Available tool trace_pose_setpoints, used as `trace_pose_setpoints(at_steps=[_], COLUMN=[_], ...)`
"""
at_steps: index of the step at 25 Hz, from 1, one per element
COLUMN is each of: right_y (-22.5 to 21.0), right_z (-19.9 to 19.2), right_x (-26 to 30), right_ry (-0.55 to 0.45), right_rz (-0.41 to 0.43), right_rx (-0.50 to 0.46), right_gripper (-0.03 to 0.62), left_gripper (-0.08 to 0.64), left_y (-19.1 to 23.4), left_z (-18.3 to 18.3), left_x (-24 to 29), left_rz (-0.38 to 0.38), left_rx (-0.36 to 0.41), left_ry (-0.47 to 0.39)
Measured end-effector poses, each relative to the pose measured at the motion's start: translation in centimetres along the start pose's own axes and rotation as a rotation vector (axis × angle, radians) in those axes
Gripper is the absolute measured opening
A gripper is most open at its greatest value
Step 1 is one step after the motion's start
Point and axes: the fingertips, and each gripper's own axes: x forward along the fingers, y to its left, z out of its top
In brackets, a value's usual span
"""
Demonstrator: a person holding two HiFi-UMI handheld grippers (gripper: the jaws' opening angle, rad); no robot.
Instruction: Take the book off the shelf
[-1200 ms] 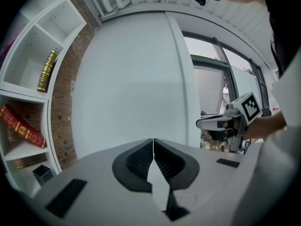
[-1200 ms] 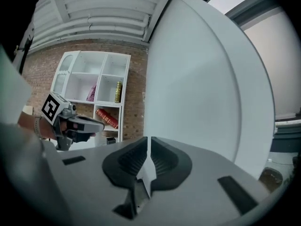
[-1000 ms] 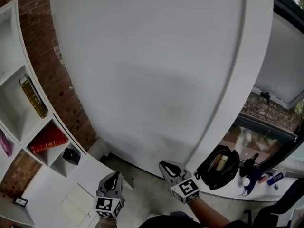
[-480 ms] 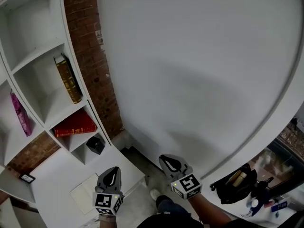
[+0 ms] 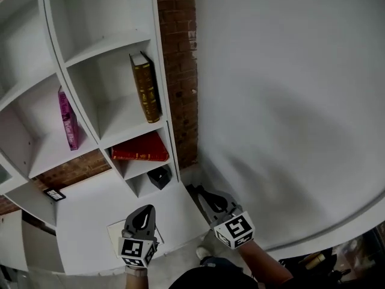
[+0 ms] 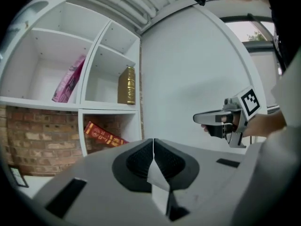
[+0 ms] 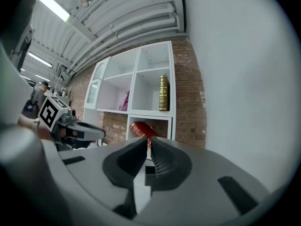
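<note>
A white shelf [image 5: 161,101] fills the left of the head view. Three books are in it: a gold-brown one [image 5: 146,88] upright, a pink one [image 5: 67,119] leaning in the compartment to its left, and a red one [image 5: 139,150] lying below. All three also show in the left gripper view, gold-brown book [image 6: 126,84], pink book [image 6: 69,80], red book [image 6: 103,134]. My left gripper [image 5: 146,209] is shut and empty, well short of the shelf. My right gripper [image 5: 200,191] beside it is shut too, with the red book [image 7: 142,129] far beyond its tips.
A brick column [image 5: 180,53] stands between the shelf and a large white wall [image 5: 289,101]. Below the shelf a white ledge [image 5: 90,209] carries a pale notebook [image 5: 123,232] and a small frame [image 5: 54,194]. A small black box [image 5: 159,177] sits in the lowest compartment.
The head view has swung left, so the shelf and its books have come from the left edge toward the middle. Both grippers remain shut and low in the view.
</note>
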Motion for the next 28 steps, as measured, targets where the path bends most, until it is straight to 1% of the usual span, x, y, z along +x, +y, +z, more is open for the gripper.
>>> trace_pose_setpoints(at_steps=[4,8,11,19,22,26,28], right_y=[1.6,3.6,4.5,6.6,6.8,6.3,6.0], right_z=[1.3,2.6,3.4,4.9,5.1,5.9,6.3], right_x=[4.4,8.4,10.8,15.6,17.0,18.7,19.4], right_ry=[-0.014,-0.03,-0.043,-0.049,-0.047,-0.057,-0.066], right_rz=[0.102,0.206,0.272,0.431,0.466,0.493,0.502], right_rx=[-0.01,-0.028,-0.029,-0.052,-0.054,-0.036,-0.035], right_gripper=[0.032,0.032,0.032,0.032,0.032,0.032,0.032], left_gripper=[0.009,0.009,0.009,0.009,0.011,0.018,0.028], left_y=[3.8,7.2,9.7,15.0,17.0,20.0,21.6], left_z=[0.2,1.2,2.3,4.0,4.8,6.0,6.7], left_x=[-0.4,-1.0,-1.5,-2.7,-2.7,-2.3,-2.1], left_rz=[0.104,0.204,0.279,0.45,0.505,0.573,0.604], left_rx=[0.002,-0.002,0.012,0.066,0.088,0.118,0.121], left_ry=[0.026,0.021,0.009,0.022,0.024,0.029,0.034])
